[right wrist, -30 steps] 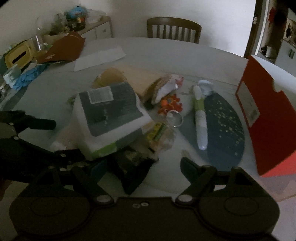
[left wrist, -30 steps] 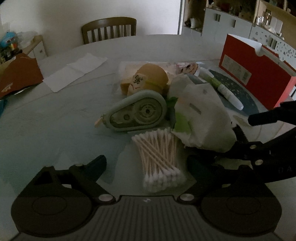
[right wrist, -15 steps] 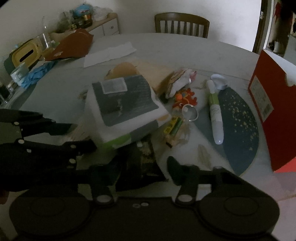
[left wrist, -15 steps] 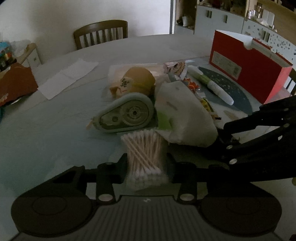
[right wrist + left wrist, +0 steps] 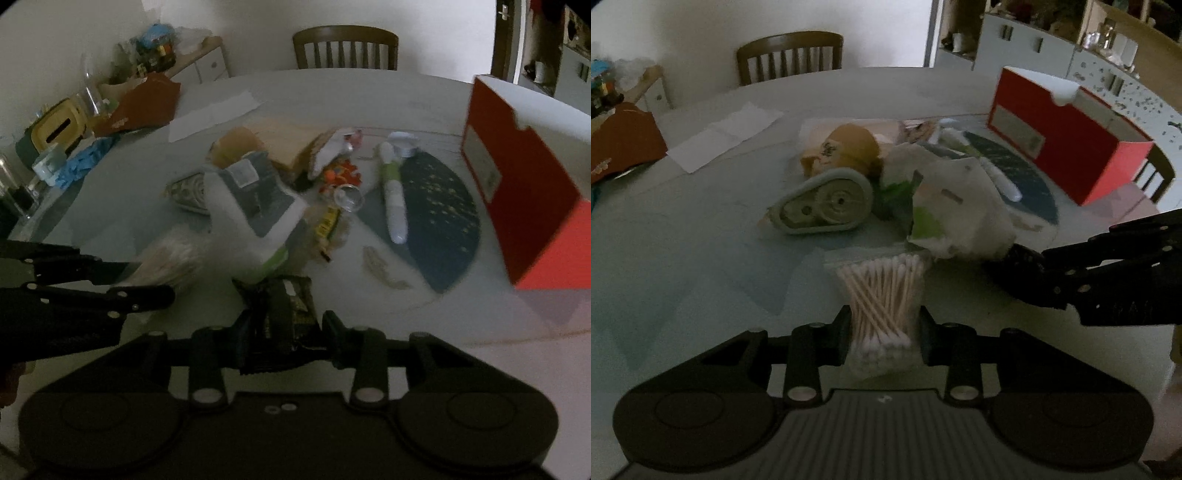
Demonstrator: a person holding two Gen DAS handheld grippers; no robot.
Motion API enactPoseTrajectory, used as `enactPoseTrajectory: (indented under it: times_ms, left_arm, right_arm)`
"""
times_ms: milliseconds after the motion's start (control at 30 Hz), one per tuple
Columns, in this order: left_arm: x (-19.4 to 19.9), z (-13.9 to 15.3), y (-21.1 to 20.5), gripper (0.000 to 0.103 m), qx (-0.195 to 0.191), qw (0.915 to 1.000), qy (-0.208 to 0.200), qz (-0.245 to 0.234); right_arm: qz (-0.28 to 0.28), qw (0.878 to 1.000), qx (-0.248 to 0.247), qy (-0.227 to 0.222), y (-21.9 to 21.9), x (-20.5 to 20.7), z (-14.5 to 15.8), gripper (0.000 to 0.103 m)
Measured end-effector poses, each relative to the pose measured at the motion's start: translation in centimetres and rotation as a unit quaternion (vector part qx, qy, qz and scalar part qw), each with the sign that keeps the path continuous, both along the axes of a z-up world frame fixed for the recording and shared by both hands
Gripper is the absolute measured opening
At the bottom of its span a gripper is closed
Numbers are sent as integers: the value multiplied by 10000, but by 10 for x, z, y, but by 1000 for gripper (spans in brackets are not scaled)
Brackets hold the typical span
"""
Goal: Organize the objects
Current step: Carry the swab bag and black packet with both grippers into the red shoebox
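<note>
Pinching one cotton-swab bag (image 5: 882, 299), left gripper (image 5: 884, 332); right gripper (image 5: 284, 325) pinches one dark packet (image 5: 280, 310).

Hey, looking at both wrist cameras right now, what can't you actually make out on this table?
- Inside of the red cardboard box: both views, hidden by its own walls.
- Print on the dark crinkled foil packet: right wrist view, too dim and the jaws cover it.
- Label on the white and grey tissue pack: right wrist view, motion blurred.
- Shelf items behind the table: left wrist view, too small.

Left claw (image 5: 884, 334): matte black body, ribbed grey centre plate, two round housings, silver screws at finger bases. Right claw (image 5: 284, 325): same black build, silver screws, plain top.
</note>
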State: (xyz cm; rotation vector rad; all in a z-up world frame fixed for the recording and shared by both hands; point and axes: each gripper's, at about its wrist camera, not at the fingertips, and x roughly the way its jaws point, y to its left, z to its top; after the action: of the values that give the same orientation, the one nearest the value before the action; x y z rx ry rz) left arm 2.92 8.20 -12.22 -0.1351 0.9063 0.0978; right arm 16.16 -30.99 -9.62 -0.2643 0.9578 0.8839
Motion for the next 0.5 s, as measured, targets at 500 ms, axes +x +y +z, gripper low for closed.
enactPoseTrajectory:
  times_ms: [500]
  left_arm:
    - [-21, 39, -36, 34, -101, 9989, -327, -314]
  right_arm:
    - [-508, 9979, 387, 79, -78, 12, 29, 38]
